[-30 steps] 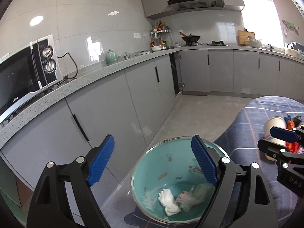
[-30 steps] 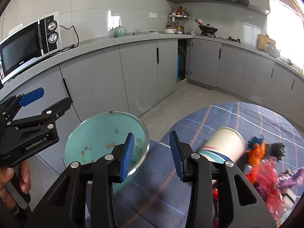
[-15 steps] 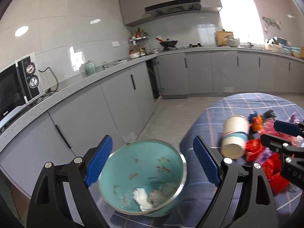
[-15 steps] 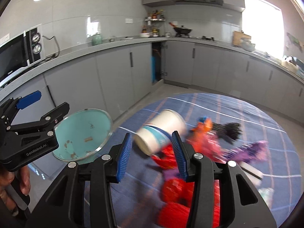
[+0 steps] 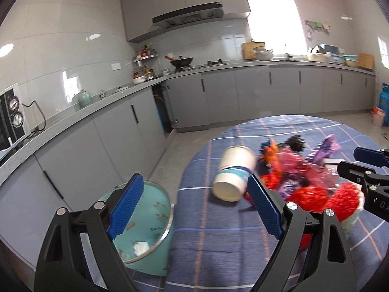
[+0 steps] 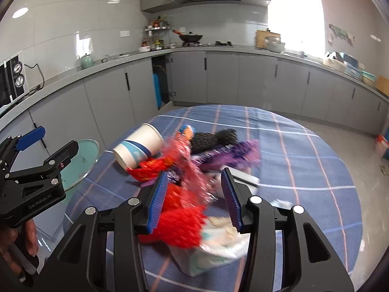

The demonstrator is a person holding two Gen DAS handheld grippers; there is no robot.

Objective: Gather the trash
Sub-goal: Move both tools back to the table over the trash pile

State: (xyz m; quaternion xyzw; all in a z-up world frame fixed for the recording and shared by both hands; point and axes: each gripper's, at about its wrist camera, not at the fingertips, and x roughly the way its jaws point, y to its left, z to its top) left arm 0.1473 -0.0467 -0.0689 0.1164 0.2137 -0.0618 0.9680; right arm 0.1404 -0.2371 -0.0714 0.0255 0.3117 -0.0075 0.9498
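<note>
A heap of trash lies on the round table under a blue plaid cloth (image 6: pixel 304 160): red wrappers (image 6: pixel 180 221), a purple wrapper (image 6: pixel 233 153), a black clump (image 6: pixel 214 137) and white packaging (image 6: pixel 218 248). A paper cup (image 5: pixel 233 175) lies tipped on its side at the heap's left edge. My left gripper (image 5: pixel 194 182) is open wide, between the teal bin (image 5: pixel 148 221) and the cup, with nothing in it. My right gripper (image 6: pixel 194 172) hovers open just above the red wrappers, its pads off them. White tissue (image 5: pixel 141 247) lies in the bin.
The bin stands by the table's left edge, beside grey kitchen cabinets (image 5: pixel 102 146). A hand (image 6: pixel 12 241) holds my left gripper (image 6: pixel 58 137) at the left of the right wrist view. A microwave (image 5: pixel 9 114) sits on the counter. Tiled floor runs beyond the table.
Both grippers have swung right, from over the bin to the table. The cup and the trash heap have come into full view, and the bin has slid to the lower left. The right jaws stand slightly wider.
</note>
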